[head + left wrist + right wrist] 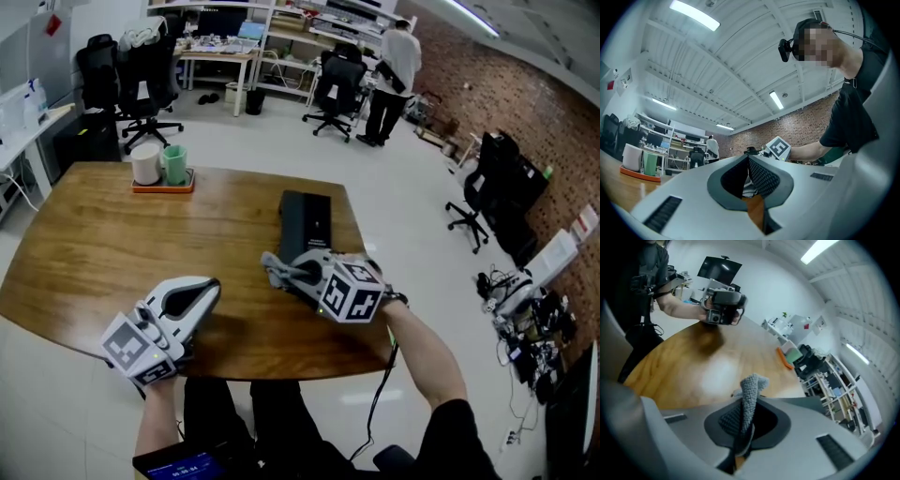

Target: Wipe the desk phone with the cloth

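The black desk phone lies flat on the right half of the wooden table. Just in front of it, my right gripper points left and is shut on a grey knitted cloth, which sticks up between the jaws; the cloth sits at the phone's near end. My left gripper hovers over the table's front left edge, apart from the phone, its jaws together with nothing between them. In the right gripper view the phone is hidden.
An orange tray with a white cup and a green cup stands at the table's far left. Office chairs, desks and a standing person fill the room behind. Cables and gear lie on the floor at right.
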Demonstrator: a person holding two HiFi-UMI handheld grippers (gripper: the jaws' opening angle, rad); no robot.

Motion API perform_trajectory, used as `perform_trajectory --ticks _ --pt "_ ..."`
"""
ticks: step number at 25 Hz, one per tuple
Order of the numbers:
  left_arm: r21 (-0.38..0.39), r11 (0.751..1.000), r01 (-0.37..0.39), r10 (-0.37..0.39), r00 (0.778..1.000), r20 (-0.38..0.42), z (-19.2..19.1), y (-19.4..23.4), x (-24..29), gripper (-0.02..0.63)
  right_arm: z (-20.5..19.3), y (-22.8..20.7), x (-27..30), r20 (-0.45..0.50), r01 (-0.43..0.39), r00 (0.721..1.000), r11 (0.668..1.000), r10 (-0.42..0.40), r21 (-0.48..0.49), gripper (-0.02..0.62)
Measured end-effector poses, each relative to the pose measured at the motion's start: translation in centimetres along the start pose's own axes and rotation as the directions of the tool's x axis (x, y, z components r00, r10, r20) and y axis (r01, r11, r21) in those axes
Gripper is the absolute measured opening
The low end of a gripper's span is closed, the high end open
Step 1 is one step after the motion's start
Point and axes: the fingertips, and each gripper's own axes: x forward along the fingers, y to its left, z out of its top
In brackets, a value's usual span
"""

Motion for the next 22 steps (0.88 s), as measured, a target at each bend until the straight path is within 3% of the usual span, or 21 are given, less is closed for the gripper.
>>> perform_trajectory --ticks 2,3,5,7,9,13,16,19,22 --pt "0.000 1.000 -0.001 0.001 1.000 0.002 -0.1 0.1 0.0 -0.002 -0.3 -4.4 -0.7 0.029 0.138 0.990 0.987 -0.141 0.081 0.025" --pt "0.000 1.000 -0.001 0.001 1.000 0.005 -0.2 0.2 0.0 -0.002 -0.7 -7.6 -1.0 0.030 0.234 0.970 0.962 -0.240 0.145 0.025" --pt "0.000 1.000 -0.001 0.001 1.000 0.016 -0.4 0.4 -0.1 -0.002 -2.3 -13.6 -1.3 -0.008 0.402 0.910 0.878 -0.414 0.262 0.025" --pt "-0.001 1.000 -0.004 0.004 1.000 0.014 -0.7 0.6 -0.3 -0.002 -3.9 -17.7 -0.6 -0.059 0.489 0.864 0.804 -0.501 0.337 0.025" --pt "-0.003 1.000 -0.007 0.007 1.000 0.015 -0.7 0.5 -0.3 -0.002 -5.1 -19.6 0.7 -0.106 0.517 0.849 0.774 -0.517 0.365 0.025" --pt "-0.026 0.999 0.024 -0.022 0.998 0.064 1.0 -0.6 0.4 -0.002 -6.0 -18.7 1.5 -0.139 0.499 0.865 0.806 -0.481 0.319 0.023" --pt "-0.023 0.999 0.029 -0.028 0.998 0.064 1.4 -0.7 0.4 -0.002 -5.1 -14.8 0.8 -0.128 0.448 0.894 0.866 -0.430 0.222 0.023" --pt "-0.021 0.999 0.028 -0.026 0.997 0.068 1.5 -0.6 0.2 -0.002 -4.1 -9.1 0.4 -0.103 0.342 0.938 0.931 -0.331 0.127 0.023" --pt "-0.024 0.999 0.027 -0.026 0.997 0.066 1.3 -0.5 0.2 -0.002 -3.4 -2.7 -0.3 -0.098 0.185 0.979 0.982 -0.181 0.031 0.023"
